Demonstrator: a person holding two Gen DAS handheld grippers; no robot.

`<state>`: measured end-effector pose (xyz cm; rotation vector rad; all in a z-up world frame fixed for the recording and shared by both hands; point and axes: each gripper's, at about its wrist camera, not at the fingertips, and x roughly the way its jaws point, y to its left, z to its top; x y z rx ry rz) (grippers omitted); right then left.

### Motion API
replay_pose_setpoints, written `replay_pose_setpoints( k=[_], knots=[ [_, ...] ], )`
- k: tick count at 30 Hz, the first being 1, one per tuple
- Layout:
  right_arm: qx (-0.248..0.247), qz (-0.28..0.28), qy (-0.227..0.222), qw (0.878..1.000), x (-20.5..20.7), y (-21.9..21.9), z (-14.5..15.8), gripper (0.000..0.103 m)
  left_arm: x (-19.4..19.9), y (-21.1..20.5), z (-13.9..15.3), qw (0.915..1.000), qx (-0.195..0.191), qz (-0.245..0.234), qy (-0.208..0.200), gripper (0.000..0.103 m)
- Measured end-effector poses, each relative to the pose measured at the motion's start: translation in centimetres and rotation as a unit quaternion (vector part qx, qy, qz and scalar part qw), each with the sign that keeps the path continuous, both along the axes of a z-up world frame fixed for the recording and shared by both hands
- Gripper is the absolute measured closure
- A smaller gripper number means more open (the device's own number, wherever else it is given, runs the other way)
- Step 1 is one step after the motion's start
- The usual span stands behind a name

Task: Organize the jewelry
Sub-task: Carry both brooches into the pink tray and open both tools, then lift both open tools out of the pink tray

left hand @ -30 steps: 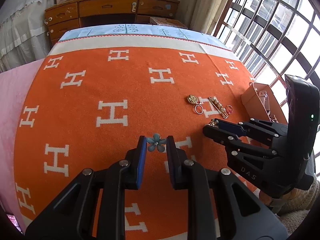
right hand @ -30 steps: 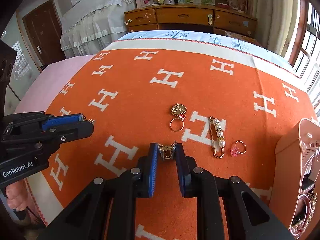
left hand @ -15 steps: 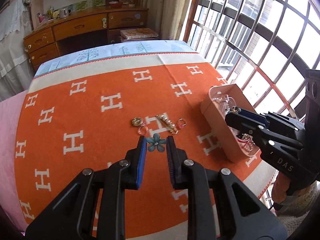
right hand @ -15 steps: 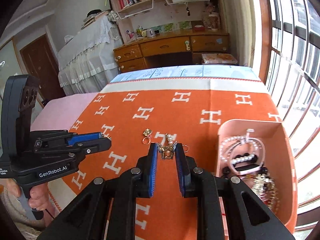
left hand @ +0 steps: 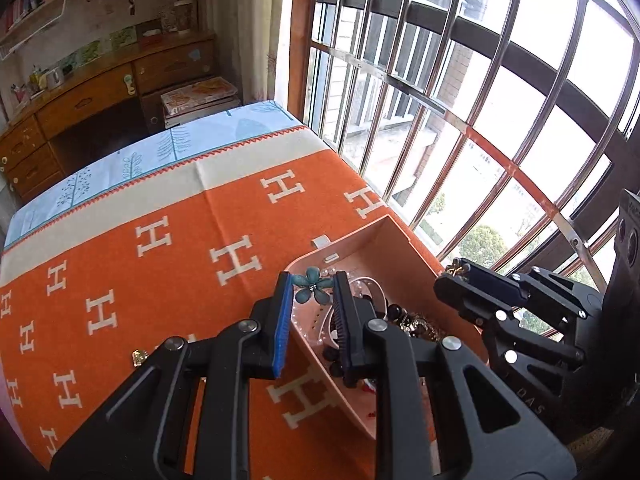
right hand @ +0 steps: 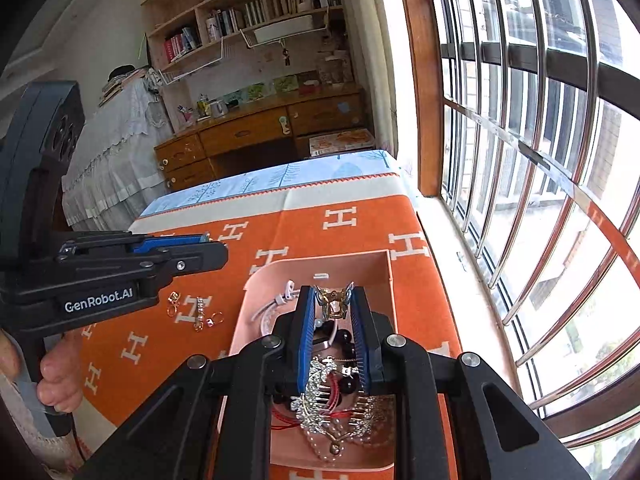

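Observation:
My left gripper (left hand: 310, 289) is shut on a blue flower brooch (left hand: 312, 288) and holds it above the near corner of the pink jewelry box (left hand: 384, 236). My right gripper (right hand: 334, 300) is shut on a gold clasp piece (right hand: 334, 304) and hovers over the same pink jewelry box (right hand: 376, 276), which holds pearls, beads and a rhinestone comb (right hand: 324, 392). The right gripper also shows in the left wrist view (left hand: 456, 274), and the left gripper shows in the right wrist view (right hand: 208, 246), left of the box.
The orange H-pattern blanket (left hand: 120, 280) covers the table. A gold ring, a pearl pin (right hand: 199, 312) and a pink-stone ring lie on it left of the box. A barred window (right hand: 520, 160) runs along the right edge. A wooden desk (right hand: 260, 132) stands behind.
Both grippers have lifted off the blanket and swung right with their pieces; they now hang over the pink box instead of over the loose jewelry.

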<state>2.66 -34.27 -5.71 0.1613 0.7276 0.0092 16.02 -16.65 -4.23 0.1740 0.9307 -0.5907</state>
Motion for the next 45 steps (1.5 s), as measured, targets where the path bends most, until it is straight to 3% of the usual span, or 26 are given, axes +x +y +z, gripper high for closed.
replay_pose_setpoints(
  k=[5,12,13,16,17,29,36,45],
  knots=[
    [0.004,0.007,0.014,1.000,0.8,-1.8,-1.7,0.085,1.6,-2.0,-2.6,0.9996,0.019,-0.003,0.020,0.086],
    [0.006,0.031,0.041,0.999,3.5,-0.4,-3.6,0.080,2.3,-2.4,-4.1,0.9989,0.026,-0.005,0.039,0.084],
    [0.005,0.031,0.042,0.999,3.7,-0.2,-3.7,0.079,2.1,-2.2,-4.0,0.9989,0.029,-0.005,0.038,0.079],
    [-0.003,0.027,0.035,0.999,3.8,0.0,-3.8,0.069,1.7,-1.9,-3.7,0.9991,0.032,0.001,0.027,0.047],
    [-0.004,0.026,0.032,0.999,3.7,0.0,-3.8,0.067,1.6,-1.7,-3.6,0.9993,0.028,0.003,0.024,0.041],
    [0.000,0.025,0.023,0.999,1.5,0.7,-3.1,0.067,-2.3,1.9,-2.1,0.9992,0.015,0.037,0.001,0.041],
    [0.005,0.038,0.019,0.999,0.2,2.2,-2.6,0.067,-4.8,7.4,-1.5,0.9953,0.014,0.095,-0.014,0.041],
    [0.009,0.077,0.012,0.997,-0.7,6.6,-0.8,0.067,-6.4,15.7,-0.6,0.9836,0.023,0.175,-0.036,0.041]
  ],
)
